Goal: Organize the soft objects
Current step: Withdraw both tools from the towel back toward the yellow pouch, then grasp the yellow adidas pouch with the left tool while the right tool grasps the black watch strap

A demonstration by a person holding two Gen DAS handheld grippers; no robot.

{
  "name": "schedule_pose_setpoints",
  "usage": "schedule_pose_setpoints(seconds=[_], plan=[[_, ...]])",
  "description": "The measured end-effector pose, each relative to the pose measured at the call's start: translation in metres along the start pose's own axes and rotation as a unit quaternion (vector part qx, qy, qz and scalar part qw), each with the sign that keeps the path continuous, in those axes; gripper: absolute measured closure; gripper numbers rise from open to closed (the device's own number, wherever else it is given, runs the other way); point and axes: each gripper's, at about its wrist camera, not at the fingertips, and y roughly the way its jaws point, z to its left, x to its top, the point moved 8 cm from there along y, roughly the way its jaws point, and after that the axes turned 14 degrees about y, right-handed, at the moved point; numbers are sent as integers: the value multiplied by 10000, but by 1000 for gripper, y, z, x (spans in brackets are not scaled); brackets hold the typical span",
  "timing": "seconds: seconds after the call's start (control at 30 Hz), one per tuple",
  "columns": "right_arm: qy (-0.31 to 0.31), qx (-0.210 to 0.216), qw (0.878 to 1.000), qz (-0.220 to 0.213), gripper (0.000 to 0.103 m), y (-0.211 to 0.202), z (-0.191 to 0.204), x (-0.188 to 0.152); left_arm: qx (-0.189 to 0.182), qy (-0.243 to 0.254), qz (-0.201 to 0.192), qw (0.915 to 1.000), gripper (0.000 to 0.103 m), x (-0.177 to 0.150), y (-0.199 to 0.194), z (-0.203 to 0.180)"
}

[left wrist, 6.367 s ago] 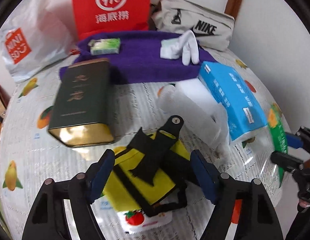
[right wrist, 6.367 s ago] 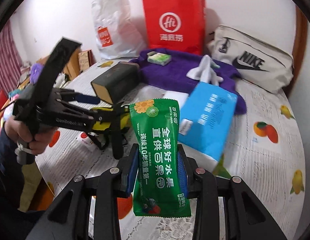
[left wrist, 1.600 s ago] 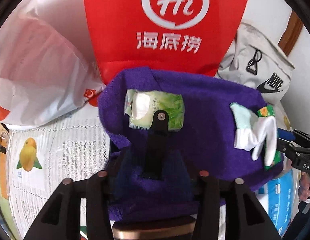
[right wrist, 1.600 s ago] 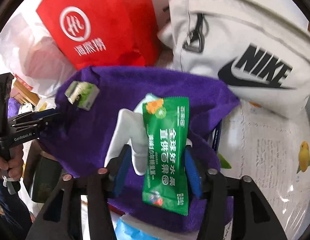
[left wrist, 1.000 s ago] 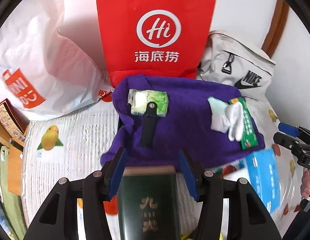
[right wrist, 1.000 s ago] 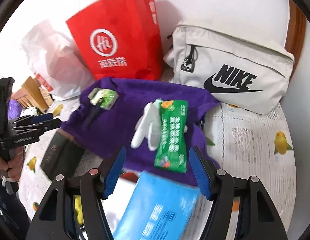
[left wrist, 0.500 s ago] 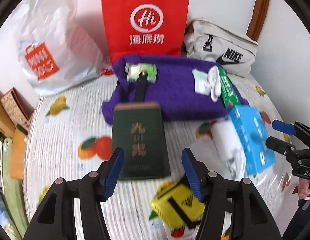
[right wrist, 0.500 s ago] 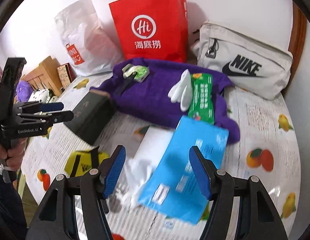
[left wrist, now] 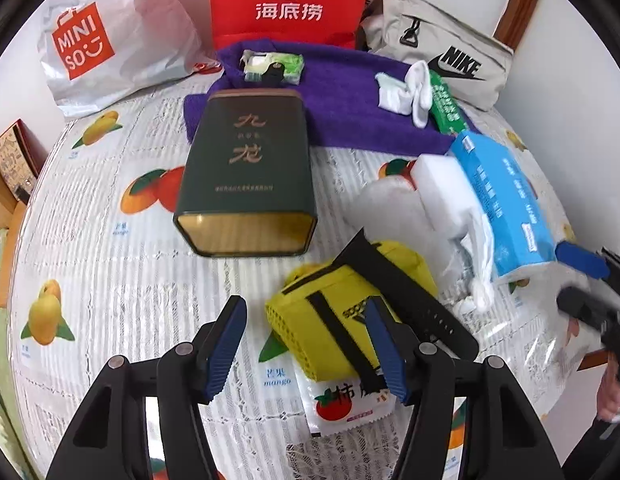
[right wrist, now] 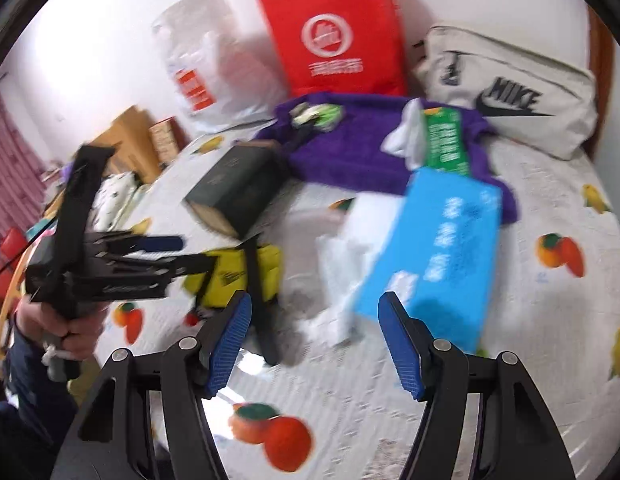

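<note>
Clutter crowds the desk [left wrist: 109, 280]: a dark green tin [left wrist: 245, 168] lies beside the purple towel [left wrist: 342, 100], with a yellow pouch [left wrist: 342, 312] and a blue tissue pack [left wrist: 506, 200] nearer. On the towel rest a small green packet [left wrist: 281, 65], white gloves [left wrist: 406, 92] and a green snack pack [left wrist: 446, 108]. Left gripper [left wrist: 305, 352] and right gripper [right wrist: 314, 344] both hold nothing, fingers spread.

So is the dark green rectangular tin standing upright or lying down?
Lying down: the dark green rectangular tin rests on its broad side, gold end facing the camera.
</note>
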Motion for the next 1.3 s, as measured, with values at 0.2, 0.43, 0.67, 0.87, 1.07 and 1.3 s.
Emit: schedule_pose_setpoints(seconds=[0.2, 0.43, 0.67, 0.87, 1.07, 1.3], plan=[[-697, -46, 9976, 14, 50, 27, 31, -18, 132, -188, 11, 9997, 43, -9, -5, 16], [-1443, -399, 9885, 202, 53, 57, 43, -32, 187, -305, -68, 9993, 43, -19, -17, 31], [-1716, -713, 9808, 584, 55, 85, 42, -42, 103, -392, -22, 9992, 43, -28, -13, 35], [-1925, -810, 9755, 686, 83, 91, 47, -43, 80, -458, -26, 9989, 43, -30, -13, 40], [-1696, -570, 9823, 557, 83, 69, 47, -39, 11, -427, -69, 9991, 43, -29, -14, 35], [-1362, -570, 9882, 415, 83, 47, 33, -37, -257, -325, -171, 9990, 43, -18, -12, 16]])
